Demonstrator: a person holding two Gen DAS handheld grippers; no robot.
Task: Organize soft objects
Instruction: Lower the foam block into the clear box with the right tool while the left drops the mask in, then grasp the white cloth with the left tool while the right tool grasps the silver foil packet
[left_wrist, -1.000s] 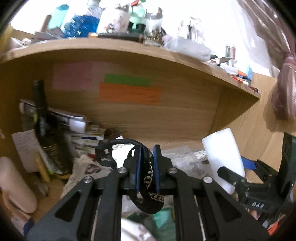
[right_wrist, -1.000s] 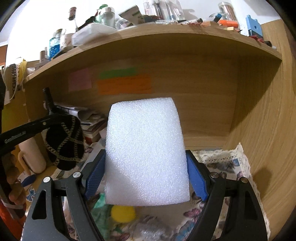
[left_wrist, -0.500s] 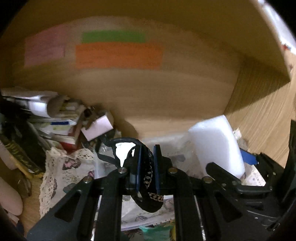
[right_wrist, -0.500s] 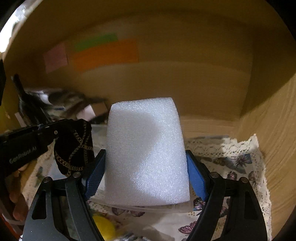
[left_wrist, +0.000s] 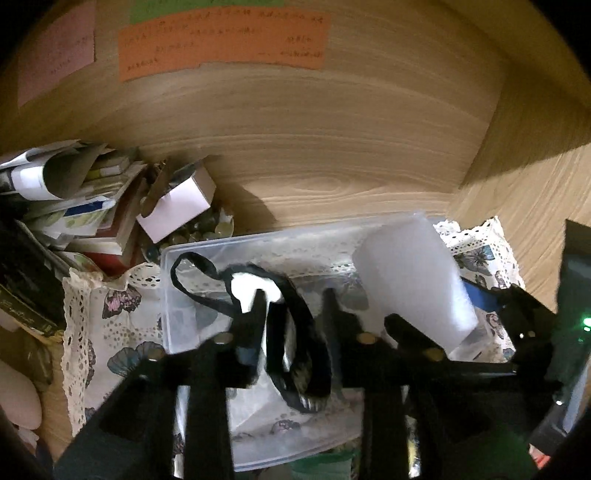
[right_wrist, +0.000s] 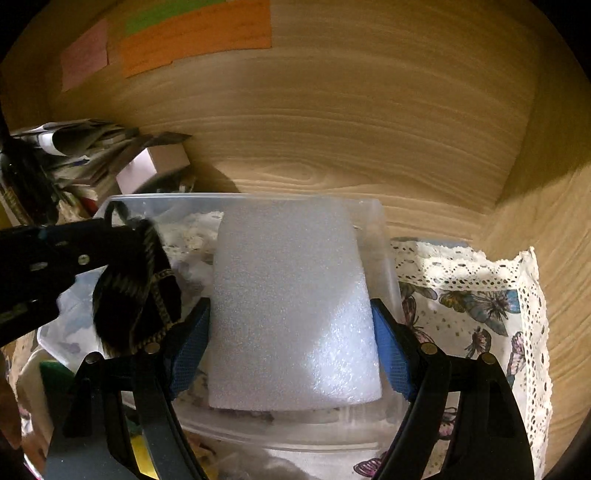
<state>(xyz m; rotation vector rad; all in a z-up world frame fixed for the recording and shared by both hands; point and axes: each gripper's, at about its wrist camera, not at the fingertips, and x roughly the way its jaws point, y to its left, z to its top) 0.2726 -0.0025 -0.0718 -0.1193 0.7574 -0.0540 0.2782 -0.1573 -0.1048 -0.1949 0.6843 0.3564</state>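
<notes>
My left gripper (left_wrist: 293, 299) has its fingers apart over a clear plastic bin (left_wrist: 166, 280). A black pouch with gold chain pattern and a black strap (left_wrist: 295, 354) hangs between the fingers; whether they still touch it I cannot tell. From the right wrist view the pouch (right_wrist: 136, 295) sits at the left gripper's tip, low in the bin (right_wrist: 380, 236). My right gripper (right_wrist: 290, 347) is shut on a white foam block (right_wrist: 291, 306), held upright over the bin's right half. The block also shows in the left wrist view (left_wrist: 410, 280).
The bin stands on a butterfly-print lace cloth (right_wrist: 480, 295) in a wooden shelf nook. A pile of books and papers (left_wrist: 74, 206) and a small white box (left_wrist: 177, 206) crowd the left. Wooden back wall (left_wrist: 314, 147) with an orange note (left_wrist: 221, 40), side wall on the right.
Both grippers have moved forward and down into the nook, over the bin. The left gripper's fingers have spread apart around the black pouch. The right gripper still grips the foam block.
</notes>
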